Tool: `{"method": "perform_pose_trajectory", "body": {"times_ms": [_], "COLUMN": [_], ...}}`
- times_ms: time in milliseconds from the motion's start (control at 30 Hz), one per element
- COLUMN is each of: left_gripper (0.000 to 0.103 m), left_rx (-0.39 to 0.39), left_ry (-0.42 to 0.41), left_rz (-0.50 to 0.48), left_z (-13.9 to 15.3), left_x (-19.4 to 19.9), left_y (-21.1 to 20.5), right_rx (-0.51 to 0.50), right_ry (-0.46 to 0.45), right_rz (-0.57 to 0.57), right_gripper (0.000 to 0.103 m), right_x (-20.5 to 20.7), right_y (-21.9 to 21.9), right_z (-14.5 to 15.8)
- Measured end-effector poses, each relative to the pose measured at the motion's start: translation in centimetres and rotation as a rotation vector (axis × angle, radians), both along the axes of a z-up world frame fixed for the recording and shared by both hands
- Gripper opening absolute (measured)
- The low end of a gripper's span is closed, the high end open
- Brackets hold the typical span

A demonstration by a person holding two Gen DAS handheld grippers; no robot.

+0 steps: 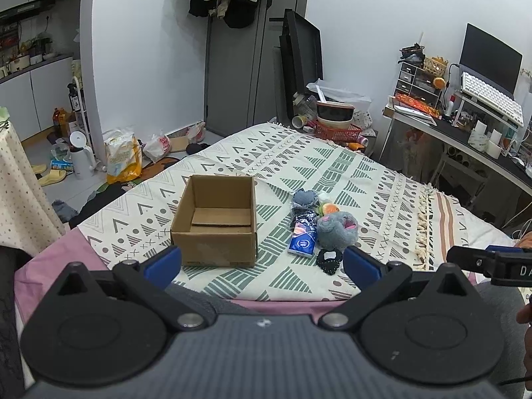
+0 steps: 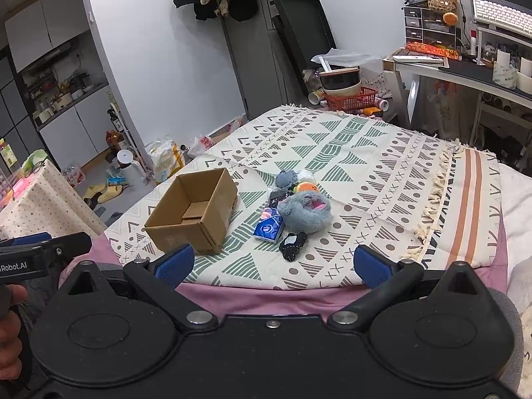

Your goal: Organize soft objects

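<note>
An open, empty cardboard box (image 1: 216,219) (image 2: 194,212) stands on the patterned blanket (image 1: 365,173) (image 2: 365,153). Right of it lies a pile of soft things: a grey plush toy (image 1: 337,229) (image 2: 304,212), a blue tissue pack (image 1: 302,241) (image 2: 267,229), a denim heart (image 1: 304,196) (image 2: 286,178), an orange plush (image 1: 329,207) (image 2: 306,187) and a small black knitted piece (image 1: 329,261) (image 2: 292,244). My left gripper (image 1: 262,266) is open, held back at the bed's near edge, below the box and pile. My right gripper (image 2: 274,266) is open too, nothing between its fingers.
A desk (image 1: 465,133) (image 2: 465,73) with a keyboard and monitor stands to the right. A red basket with bowls (image 1: 335,126) (image 2: 349,96) sits beyond the bed's far end. Bags, slippers and a white kettle (image 1: 79,156) litter the floor on the left. A dotted cloth (image 1: 16,179) hangs at left.
</note>
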State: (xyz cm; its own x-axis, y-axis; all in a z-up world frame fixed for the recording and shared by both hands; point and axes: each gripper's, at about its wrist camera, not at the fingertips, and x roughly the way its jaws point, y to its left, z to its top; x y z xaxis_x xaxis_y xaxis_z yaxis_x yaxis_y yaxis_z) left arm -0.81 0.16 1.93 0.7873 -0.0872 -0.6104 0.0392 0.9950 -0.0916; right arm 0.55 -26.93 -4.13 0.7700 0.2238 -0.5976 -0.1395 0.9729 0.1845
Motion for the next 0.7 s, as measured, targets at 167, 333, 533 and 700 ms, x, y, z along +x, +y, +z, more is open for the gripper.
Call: {"method": "perform_pose_trajectory", "body": {"times_ms": [167, 333, 533, 700], "left_gripper": [0.103, 0.103, 0.103, 0.103], "left_rx": [-0.01, -0.014, -0.007, -0.016], "left_ry": [-0.004, -0.011, -0.016, -0.016], "left_rz": [-0.003, -0.001, -0.003, 0.006], "left_z": [0.06, 0.14, 0.0, -0.16], "left_x": [-0.06, -0.26, -0.45, -0.6], "left_y": [0.02, 0.14, 0.09, 0.34], "right_rx": [-0.012, -0.011, -0.013, -0.011], "right_ry": [-0.005, -0.006, 0.0, -0.005], "right_rz": [-0.005, -0.007, -0.013, -0.017], "right_gripper": [0.103, 0.103, 0.103, 0.103], "right_x": [-0.08, -0.16, -0.37, -0.52], "right_y": [0.28, 0.33, 0.18, 0.07], "right_z": [0.02, -0.02, -0.31, -0.29]}}
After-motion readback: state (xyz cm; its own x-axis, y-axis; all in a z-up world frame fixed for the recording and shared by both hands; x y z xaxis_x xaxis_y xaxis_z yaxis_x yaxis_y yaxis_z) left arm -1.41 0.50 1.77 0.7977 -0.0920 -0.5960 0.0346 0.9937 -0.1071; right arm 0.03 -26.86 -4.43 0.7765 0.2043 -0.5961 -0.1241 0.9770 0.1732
